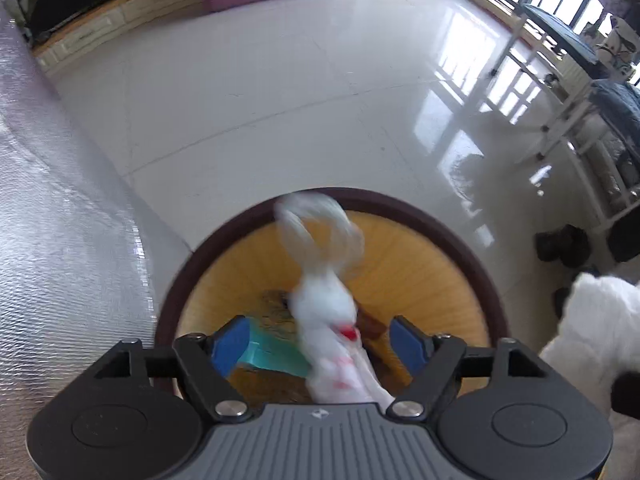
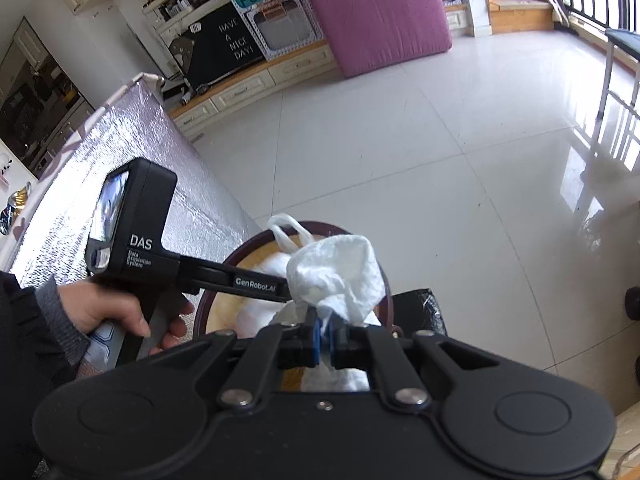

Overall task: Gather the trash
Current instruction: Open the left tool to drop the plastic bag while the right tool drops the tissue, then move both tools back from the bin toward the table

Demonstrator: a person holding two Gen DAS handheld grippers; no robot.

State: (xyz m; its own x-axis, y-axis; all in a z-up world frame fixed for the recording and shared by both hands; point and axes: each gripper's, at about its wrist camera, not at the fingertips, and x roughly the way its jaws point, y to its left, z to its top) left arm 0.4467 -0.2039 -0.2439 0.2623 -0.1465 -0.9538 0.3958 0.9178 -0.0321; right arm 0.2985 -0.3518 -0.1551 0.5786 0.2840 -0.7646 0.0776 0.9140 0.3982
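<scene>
While the right claw is clamped on the white bag and the left claw gapes, the bag is best lowered toward 12 o'clock into the bin.

Two tongs are in view — the left tongs, its two blue pads set wide apart, and the right tongs, its two pads pressed together on plastic. One white plastic bag with two loop handles sits in one round bin with a dark rim. One teal box lies inside the bin. One bare hand grips the left handle. Beyond — one pink cushion, one black sign and one silver-covered tabletop.
</scene>
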